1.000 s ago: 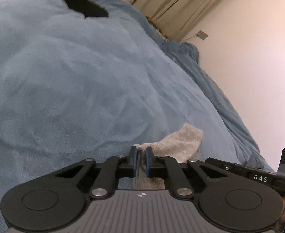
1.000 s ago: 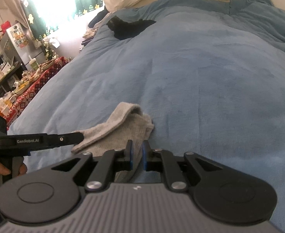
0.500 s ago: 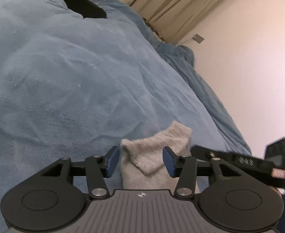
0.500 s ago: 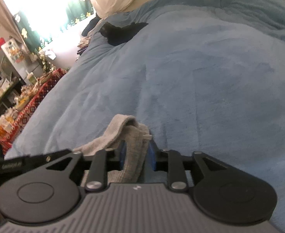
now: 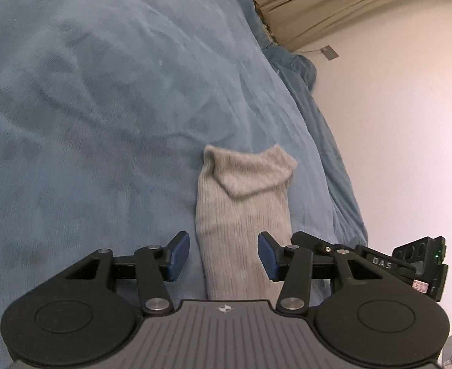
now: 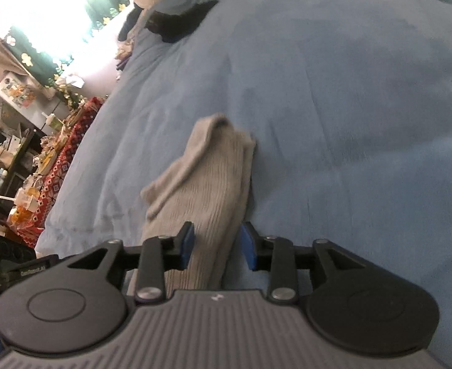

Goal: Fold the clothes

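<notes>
A grey ribbed sock (image 5: pixel 244 209) lies on the blue blanket (image 5: pixel 102 123), its far end folded back on itself. My left gripper (image 5: pixel 223 256) stands open over the near part of the sock, both blue pads clear of the fabric. In the right wrist view the same sock (image 6: pixel 207 184) runs between the pads of my right gripper (image 6: pixel 217 246), whose jaws are opening and do not press on it. Each view catches the other gripper at its edge: the right gripper (image 5: pixel 379 264) and the left gripper (image 6: pixel 26 273).
A black garment (image 6: pixel 179 24) lies at the far end of the bed. A pale wall (image 5: pixel 395 123) and beige curtains (image 5: pixel 318 3) border the bed on one side. On the other side stands a cluttered table with a red patterned cloth (image 6: pixel 56 169) under a bright window.
Both grippers were shut on the sock and have let go. Their jaws now stand apart and the sock rests flat on the blanket. The left gripper has drawn back along the sock.
</notes>
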A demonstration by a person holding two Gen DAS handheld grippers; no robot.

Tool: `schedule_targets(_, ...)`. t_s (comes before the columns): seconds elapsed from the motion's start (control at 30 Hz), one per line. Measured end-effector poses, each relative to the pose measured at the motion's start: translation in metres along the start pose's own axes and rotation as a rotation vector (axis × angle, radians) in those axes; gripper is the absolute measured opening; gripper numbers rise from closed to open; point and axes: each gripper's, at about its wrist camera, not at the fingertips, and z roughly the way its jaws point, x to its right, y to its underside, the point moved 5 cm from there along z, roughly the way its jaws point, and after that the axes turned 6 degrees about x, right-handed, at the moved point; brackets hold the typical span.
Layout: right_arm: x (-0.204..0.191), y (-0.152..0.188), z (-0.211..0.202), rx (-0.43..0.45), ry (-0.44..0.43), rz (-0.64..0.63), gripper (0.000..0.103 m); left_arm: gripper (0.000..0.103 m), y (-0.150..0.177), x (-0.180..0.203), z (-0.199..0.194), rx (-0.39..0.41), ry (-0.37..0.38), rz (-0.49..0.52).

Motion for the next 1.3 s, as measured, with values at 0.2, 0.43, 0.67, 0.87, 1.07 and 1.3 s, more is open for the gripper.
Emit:
schedule_targets(0.2, -0.004, 0.029, 0.003, -0.037, -0.001, 0.057, 0.037, 0.048, 0.01, -0.003, 0.001, -0.011, -0.007, -0.041)
schedule_targets(0.43, 0.007, 0.039, 0.018, -0.039, -0.011, 0.115, 0.038, 0.048, 0.012, 0.002, 0.012, -0.03, 0.004, -0.036)
schedule_targets(0.67, 0.005, 0.039, 0.035, -0.026, -0.065, 0.129, 0.034, 0.042, 0.014, 0.001, 0.024, -0.019, 0.023, -0.058)
schedule_targets(0.87, -0.019, 0.039, 0.029, 0.035, -0.054, 0.049, 0.017, 0.02, 0.013, 0.021, 0.012, 0.039, 0.024, 0.025)
schedule_targets(1.07, -0.063, 0.025, -0.001, 0.097, -0.095, -0.036, 0.016, 0.019, 0.002, 0.053, -0.024, 0.141, 0.031, 0.113)
schedule_targets(1.3, -0.142, 0.014, -0.028, 0.139, -0.212, -0.112, 0.016, 0.019, -0.015, 0.076, -0.106, 0.272, 0.034, 0.174)
